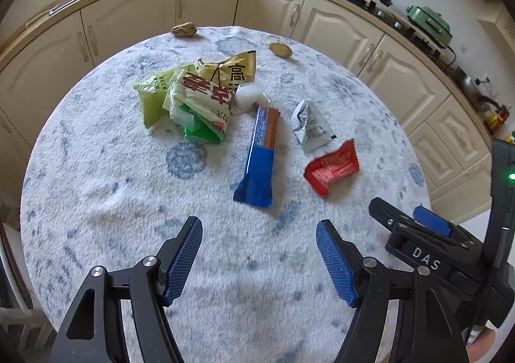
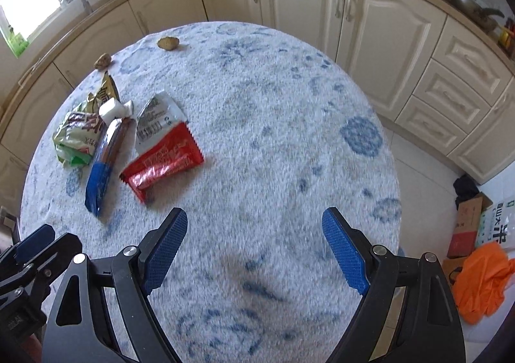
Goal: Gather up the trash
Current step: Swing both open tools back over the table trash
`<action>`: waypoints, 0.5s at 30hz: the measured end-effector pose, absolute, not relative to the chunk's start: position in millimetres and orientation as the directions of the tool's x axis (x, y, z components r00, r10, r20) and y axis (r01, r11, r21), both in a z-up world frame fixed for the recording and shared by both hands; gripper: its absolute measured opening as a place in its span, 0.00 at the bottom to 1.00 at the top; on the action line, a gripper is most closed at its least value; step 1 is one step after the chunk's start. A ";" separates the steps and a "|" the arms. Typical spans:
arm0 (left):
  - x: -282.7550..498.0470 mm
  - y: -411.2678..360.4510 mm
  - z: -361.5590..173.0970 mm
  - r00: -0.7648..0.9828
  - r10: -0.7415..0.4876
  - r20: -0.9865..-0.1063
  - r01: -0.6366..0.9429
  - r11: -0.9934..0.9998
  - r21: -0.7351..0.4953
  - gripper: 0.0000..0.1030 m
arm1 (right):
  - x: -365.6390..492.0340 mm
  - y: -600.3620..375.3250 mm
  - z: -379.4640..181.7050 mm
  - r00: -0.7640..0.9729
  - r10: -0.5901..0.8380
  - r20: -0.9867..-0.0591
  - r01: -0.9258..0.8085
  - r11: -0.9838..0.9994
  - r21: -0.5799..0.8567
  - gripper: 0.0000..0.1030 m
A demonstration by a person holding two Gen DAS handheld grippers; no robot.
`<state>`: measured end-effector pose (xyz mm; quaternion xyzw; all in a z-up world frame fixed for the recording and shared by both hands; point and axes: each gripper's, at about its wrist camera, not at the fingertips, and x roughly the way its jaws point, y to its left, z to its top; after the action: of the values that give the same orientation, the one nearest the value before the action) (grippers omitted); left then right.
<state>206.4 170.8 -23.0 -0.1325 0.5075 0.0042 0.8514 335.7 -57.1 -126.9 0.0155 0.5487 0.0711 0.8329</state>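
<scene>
None collected yet: long blue foil wrapper (image 1: 257, 153), crumpled red foil wrapper (image 1: 331, 168), white sachet (image 1: 310, 126), green-and-yellow bag heap (image 1: 193, 96) all lying on round fleecy worktop (image 1: 128, 202). Left gripper (image 1: 259, 261) and right gripper (image 2: 254, 250) hovering, jaws wide apart, holding nothing.

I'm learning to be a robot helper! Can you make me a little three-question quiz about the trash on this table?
1. True or false: the left gripper is already squeezing a wrapper.
2. Which wrapper lies closest to the right gripper? A) green wrapper B) red wrapper C) yellow wrapper
3. Fill in: the long wrapper lying between the pile and the red one is ____.

Key
1. False. Both grippers are open, over the cloth-covered table, holding nothing.
2. B, the red wrapper.
3. Blue: the blue wrapper, right of the green wrapper and yellow wrapper.
</scene>
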 end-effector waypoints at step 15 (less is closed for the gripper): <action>286.1 169.4 -64.1 0.457 -0.135 -0.879 -0.145 0.964 -0.223 0.58 | 359.7 -46.0 -138.8 0.388 0.134 -0.912 -0.134 0.987 0.088 0.87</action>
<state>286.1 169.4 -64.1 -0.1343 0.5210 0.0031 0.8429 359.7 -46.0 -138.8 0.0000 0.5471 0.0804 0.8332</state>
